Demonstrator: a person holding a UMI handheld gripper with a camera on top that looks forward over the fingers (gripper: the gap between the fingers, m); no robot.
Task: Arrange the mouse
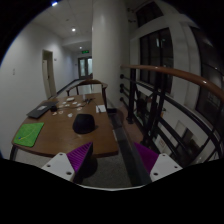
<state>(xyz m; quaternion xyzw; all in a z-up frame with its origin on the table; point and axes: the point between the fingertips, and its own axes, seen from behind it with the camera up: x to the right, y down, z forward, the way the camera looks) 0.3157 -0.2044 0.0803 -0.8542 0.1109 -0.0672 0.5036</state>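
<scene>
The tool [112, 160] is hovering with its purple pads [80, 156] spread apart, gripping nothing. The black mouse [83, 123] is sitting beyond them on the wooden worktop [55, 138], a green mat [29, 133] lying to its left. No writing is readable.

No text, label, brand or number can be read anywhere. A small green glowing sign [86, 46] hangs in the upper middle of the frame, down the corridor, its wording illegible.
</scene>
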